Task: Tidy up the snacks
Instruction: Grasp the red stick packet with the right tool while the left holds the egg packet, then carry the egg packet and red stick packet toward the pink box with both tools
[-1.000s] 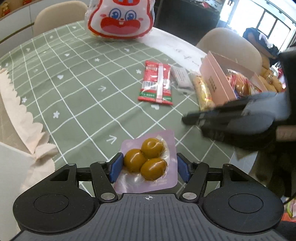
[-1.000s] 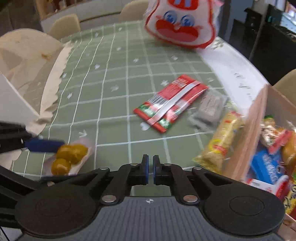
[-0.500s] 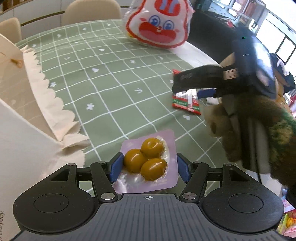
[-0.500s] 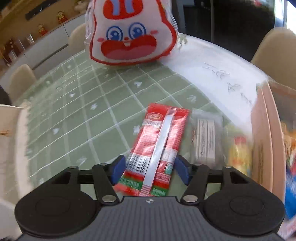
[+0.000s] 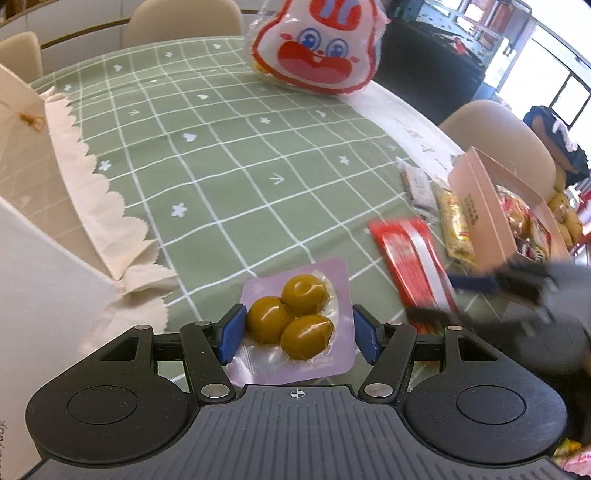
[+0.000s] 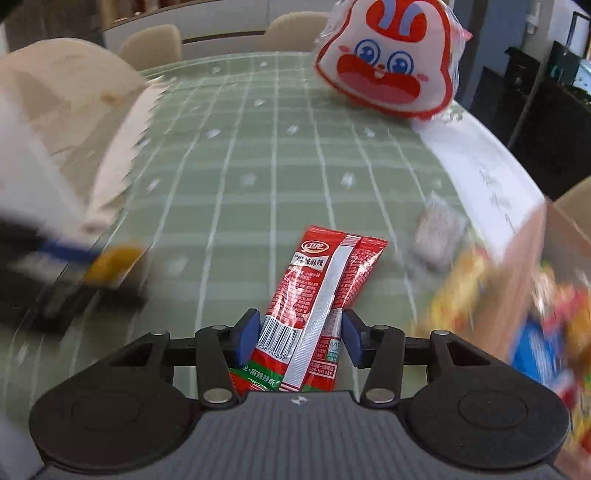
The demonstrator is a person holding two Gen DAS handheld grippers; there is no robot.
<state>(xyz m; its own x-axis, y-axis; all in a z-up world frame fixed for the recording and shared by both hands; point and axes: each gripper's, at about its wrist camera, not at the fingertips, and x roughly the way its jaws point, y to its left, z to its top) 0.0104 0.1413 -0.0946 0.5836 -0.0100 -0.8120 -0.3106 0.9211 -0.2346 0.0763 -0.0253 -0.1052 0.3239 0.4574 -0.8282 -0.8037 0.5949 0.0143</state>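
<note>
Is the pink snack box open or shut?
Open: the pink box has its flap up, with colourful snack packets visible inside.

We see a green checked tablecloth point(image 5: 229, 155) with white stars, hearts and arrows covering most of the table, whose bare white top point(image 5: 417, 129) shows along its right edge. A cream cloth with a scalloped edge point(image 5: 103, 199) lies at the left. Beige chairs point(image 5: 184, 18) stand behind, another point(image 5: 506, 133) at the right, beneath bright windows point(image 5: 554, 74).
</note>
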